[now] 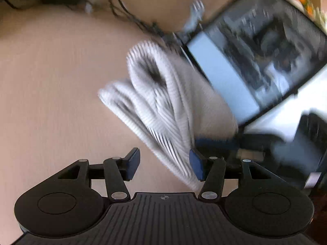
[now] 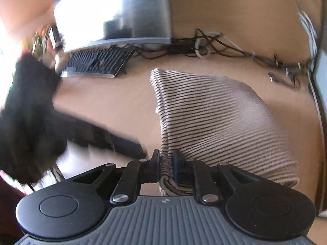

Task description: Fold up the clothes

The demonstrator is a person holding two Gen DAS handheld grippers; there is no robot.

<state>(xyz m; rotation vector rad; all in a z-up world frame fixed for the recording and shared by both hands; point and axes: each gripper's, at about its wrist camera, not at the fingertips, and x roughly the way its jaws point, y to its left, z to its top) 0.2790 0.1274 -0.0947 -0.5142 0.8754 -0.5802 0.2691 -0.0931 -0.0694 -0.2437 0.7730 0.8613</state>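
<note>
Striped cloth (image 2: 214,118), blurred by motion, lies bunched on the worktop (image 2: 114,100) near the monitor (image 2: 114,10); right hand-held gripper (image 2: 166,163) pinches its edge; left hand-held gripper (image 1: 164,164) gapes, fabric between but unpressed.

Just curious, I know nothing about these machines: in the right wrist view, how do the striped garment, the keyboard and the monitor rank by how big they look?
1. Striped garment, though nearness to the camera inflates it.
2. Monitor, partly cut off by the frame.
3. Keyboard, plainly smallest as seen.
</note>
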